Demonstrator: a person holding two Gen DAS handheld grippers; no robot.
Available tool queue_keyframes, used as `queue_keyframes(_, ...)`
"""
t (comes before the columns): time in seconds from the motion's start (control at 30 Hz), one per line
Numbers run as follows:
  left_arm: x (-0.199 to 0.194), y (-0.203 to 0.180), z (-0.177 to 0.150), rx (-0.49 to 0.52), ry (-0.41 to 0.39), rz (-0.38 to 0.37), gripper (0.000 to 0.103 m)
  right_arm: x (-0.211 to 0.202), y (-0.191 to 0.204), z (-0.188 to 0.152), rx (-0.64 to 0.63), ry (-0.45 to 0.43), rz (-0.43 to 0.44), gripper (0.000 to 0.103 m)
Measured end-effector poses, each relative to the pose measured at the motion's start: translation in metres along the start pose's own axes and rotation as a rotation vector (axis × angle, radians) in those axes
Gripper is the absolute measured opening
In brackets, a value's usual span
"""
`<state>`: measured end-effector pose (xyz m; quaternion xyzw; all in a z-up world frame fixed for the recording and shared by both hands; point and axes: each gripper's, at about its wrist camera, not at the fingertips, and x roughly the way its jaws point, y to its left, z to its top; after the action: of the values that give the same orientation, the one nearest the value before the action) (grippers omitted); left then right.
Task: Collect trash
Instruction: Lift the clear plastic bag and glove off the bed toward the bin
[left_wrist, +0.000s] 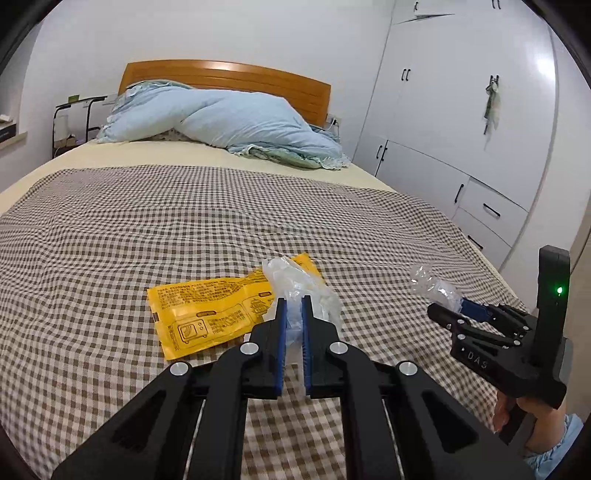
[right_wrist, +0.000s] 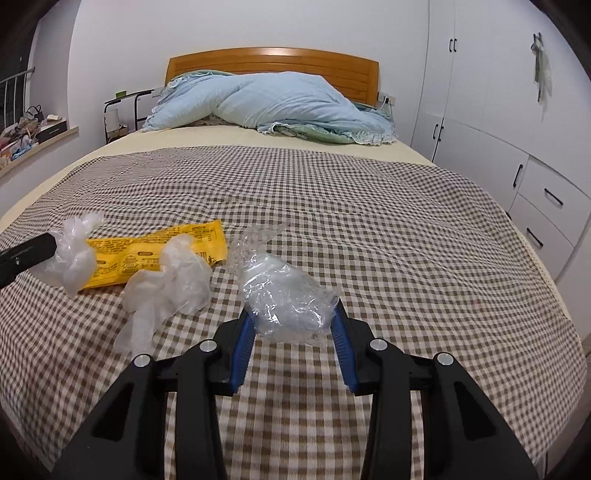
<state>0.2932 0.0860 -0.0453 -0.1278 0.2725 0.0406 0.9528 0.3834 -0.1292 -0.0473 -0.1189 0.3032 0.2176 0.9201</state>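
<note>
left gripper pinches a thin plastic glove; right gripper clamps a crumpled clear wrapper. lift both gently; keep pads closed, avoid snagging the checked sheet.

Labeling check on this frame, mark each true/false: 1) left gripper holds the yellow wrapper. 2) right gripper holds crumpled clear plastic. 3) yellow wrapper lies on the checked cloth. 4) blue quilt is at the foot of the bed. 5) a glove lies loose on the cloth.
1) False: the left gripper is shut on a thin plastic glove.
2) True: the right gripper pinches clear plastic.
3) True: yellow wrapper, checked cloth.
4) False: the blue quilt is by the headboard.
5) True: loose glove.
</note>
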Motion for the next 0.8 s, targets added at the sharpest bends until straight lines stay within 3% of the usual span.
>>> queue_keyframes(0.8,-0.090,-0.043,-0.033,0.027,-0.038,-0.081,0.004,-0.093,0.013,-0.063,0.078,-0.105,0.047,0.039)
